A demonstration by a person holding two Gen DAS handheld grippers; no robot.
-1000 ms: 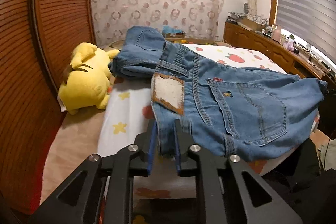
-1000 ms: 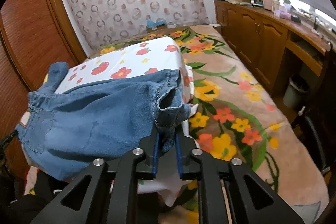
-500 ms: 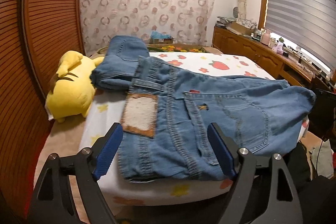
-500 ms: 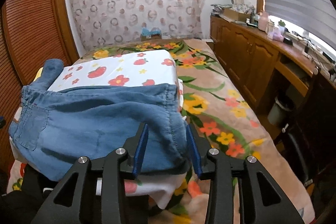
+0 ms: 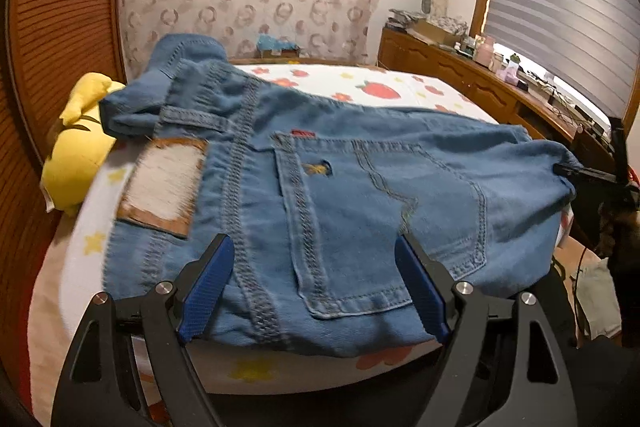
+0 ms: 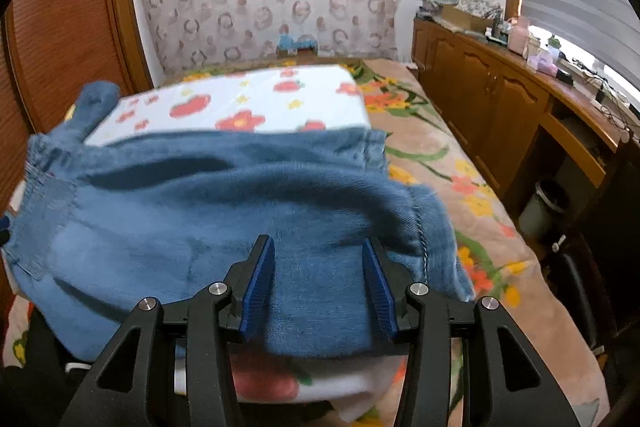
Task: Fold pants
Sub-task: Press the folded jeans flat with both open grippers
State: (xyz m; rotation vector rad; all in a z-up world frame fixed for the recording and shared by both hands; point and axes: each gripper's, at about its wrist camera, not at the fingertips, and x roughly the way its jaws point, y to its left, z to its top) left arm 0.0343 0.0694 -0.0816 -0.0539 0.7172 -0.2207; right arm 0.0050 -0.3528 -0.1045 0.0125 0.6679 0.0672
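Blue denim pants (image 5: 340,195) lie folded across the near end of a white flower-print mat (image 5: 360,87) on the bed, back pocket and leather waist patch (image 5: 164,183) facing up. My left gripper (image 5: 316,283) is open and empty, its jaws wide apart over the near edge of the waistband end. In the right wrist view the pants (image 6: 200,219) lie in front of my right gripper (image 6: 318,287), which is open and empty at the near edge of the cloth. One leg end (image 5: 176,67) sticks up at the far left.
A yellow plush toy (image 5: 76,155) lies left of the mat against the wooden slatted wall. A flowered blanket (image 6: 460,187) covers the bed on the right. Wooden cabinets (image 6: 500,99) with clutter run along the right under the window. A bin (image 6: 544,203) stands by them.
Both grippers were shut on the pants' edge one second ago. They have let go, opened wide and drawn back a little. The pants now lie flat on the mat.
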